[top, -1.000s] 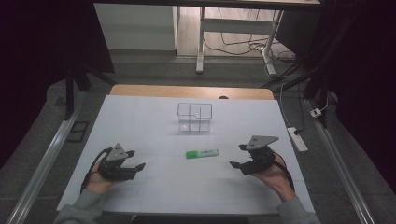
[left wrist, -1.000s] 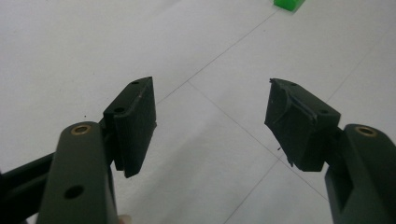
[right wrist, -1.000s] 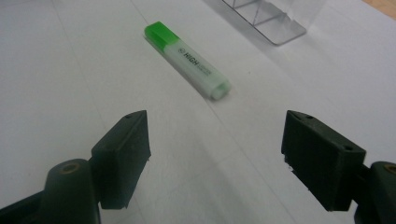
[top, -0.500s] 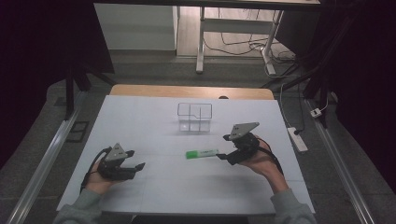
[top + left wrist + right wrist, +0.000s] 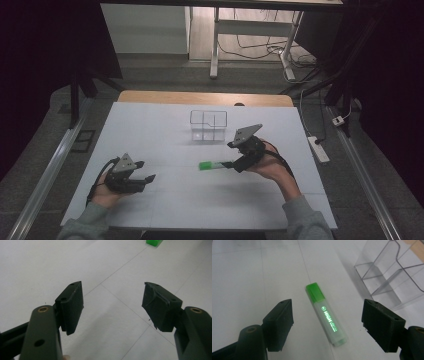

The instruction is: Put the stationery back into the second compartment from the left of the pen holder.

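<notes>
Your right gripper [image 5: 233, 164] hangs over the green highlighter pen with its frosted translucent barrel [image 5: 325, 313], which lies flat on the white table [image 5: 150, 135] just in front of the clear plastic divided organiser box [image 5: 208, 125]. The jaws stand wide on either side of the barrel, gripping nothing. The risk is in how you come down: the pen lies slightly askew to the jaws in the right gripper view, so one pad could meet it first and roll or spin it away. Close too near the tail end and it may tip out of the grip on the lift. Watch the box too — it sits near your hand, and a wide swing could knock it. Your left gripper [image 5: 148, 172] rests at the table's near left, well apart from the pen, released and empty — no trouble there.
</notes>
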Demonstrator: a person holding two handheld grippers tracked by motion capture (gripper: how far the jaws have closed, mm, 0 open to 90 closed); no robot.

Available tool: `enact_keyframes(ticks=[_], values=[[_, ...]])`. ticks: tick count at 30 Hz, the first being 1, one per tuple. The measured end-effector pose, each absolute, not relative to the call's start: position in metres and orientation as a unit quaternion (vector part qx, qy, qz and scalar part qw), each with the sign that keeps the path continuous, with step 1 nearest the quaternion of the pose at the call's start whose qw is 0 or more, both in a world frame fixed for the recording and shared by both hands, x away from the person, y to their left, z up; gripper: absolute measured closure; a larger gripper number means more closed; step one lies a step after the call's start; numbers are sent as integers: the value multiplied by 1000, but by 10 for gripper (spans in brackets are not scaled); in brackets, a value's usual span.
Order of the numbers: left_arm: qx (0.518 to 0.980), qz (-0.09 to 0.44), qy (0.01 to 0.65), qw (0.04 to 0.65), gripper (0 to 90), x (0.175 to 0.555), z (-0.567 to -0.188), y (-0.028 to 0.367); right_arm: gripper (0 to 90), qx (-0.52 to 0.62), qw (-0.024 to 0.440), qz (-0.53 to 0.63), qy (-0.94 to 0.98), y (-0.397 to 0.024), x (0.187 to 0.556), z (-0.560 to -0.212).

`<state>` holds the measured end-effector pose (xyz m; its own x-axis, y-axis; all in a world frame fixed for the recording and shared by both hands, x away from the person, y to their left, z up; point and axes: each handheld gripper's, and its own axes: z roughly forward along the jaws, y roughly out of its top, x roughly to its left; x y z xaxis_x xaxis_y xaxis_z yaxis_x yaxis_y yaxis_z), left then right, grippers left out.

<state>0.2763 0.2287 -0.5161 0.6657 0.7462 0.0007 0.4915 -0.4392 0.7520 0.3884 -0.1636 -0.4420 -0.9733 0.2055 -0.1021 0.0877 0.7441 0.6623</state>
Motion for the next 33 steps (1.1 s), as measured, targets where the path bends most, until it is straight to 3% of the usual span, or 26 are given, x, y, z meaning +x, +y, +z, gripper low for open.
enact_keyframes(ticks=[33], values=[[838,165,364,372,327,277,-518,227,262,17,29,287,957,-107,405,-470]])
